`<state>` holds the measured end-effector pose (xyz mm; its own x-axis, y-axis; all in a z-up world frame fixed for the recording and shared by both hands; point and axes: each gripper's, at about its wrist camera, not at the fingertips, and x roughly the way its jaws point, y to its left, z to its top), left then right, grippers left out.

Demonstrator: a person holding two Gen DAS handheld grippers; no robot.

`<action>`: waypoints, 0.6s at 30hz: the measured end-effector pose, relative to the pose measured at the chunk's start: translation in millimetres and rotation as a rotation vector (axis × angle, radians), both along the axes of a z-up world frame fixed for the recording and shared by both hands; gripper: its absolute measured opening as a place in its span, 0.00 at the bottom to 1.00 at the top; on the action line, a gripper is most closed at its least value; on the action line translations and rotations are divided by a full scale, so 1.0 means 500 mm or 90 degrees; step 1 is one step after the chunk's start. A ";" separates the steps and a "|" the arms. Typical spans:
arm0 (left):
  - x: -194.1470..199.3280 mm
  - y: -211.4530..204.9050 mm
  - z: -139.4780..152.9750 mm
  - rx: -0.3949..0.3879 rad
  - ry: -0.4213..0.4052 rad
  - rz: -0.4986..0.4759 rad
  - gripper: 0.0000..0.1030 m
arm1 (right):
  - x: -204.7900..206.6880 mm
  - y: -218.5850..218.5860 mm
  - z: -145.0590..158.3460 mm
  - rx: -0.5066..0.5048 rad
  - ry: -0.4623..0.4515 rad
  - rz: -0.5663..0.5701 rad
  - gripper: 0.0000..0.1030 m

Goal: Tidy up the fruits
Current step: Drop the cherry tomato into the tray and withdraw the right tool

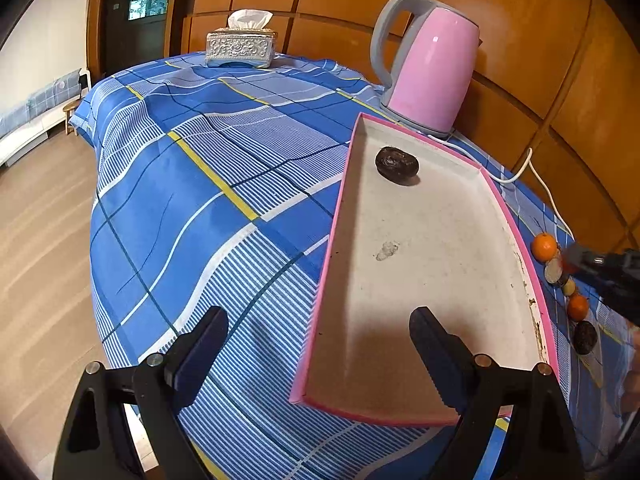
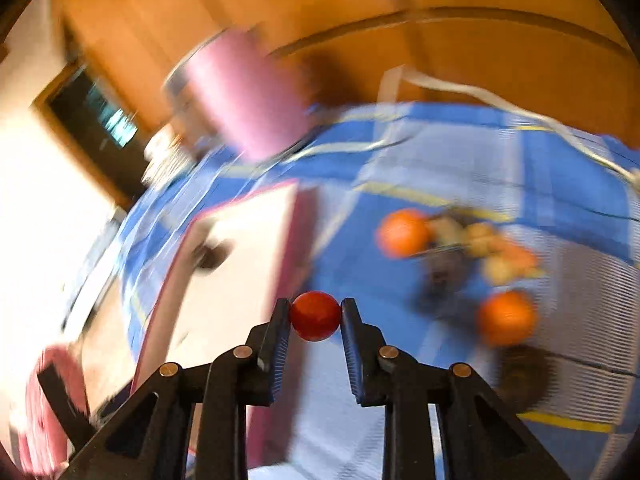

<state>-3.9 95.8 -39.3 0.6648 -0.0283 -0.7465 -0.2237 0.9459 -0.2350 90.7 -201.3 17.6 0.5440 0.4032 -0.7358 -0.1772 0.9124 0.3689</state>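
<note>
Blue checked cloth [image 2: 560,200] backs the right tool [image 2: 315,316] clamping 1 small, smooth red fruit [image 2: 315,315].

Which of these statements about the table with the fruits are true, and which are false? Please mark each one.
1. The right gripper holds a small red fruit between its jaws. True.
2. The pink tray has three oranges inside. False: only one dark round fruit lies in it.
3. The left gripper holds the tray's edge tightly. False: its jaws stand wide open, one on each side of the tray's near left wall, not pressing on it.
4. A pink kettle stands behind the tray. True.
5. Other fruits, among them an orange, lie on the blue cloth outside the tray. True.
6. The tissue box is in the tray. False: it stands on the cloth at the far end.
</note>
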 end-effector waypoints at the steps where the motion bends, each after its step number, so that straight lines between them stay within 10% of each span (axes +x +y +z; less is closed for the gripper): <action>1: 0.000 0.000 -0.001 -0.001 0.001 0.000 0.90 | 0.000 0.024 -0.005 -0.002 0.005 0.019 0.25; 18: -0.002 -0.002 -0.001 -0.005 0.005 -0.005 0.90 | -0.018 0.090 -0.011 -0.043 -0.023 0.025 0.32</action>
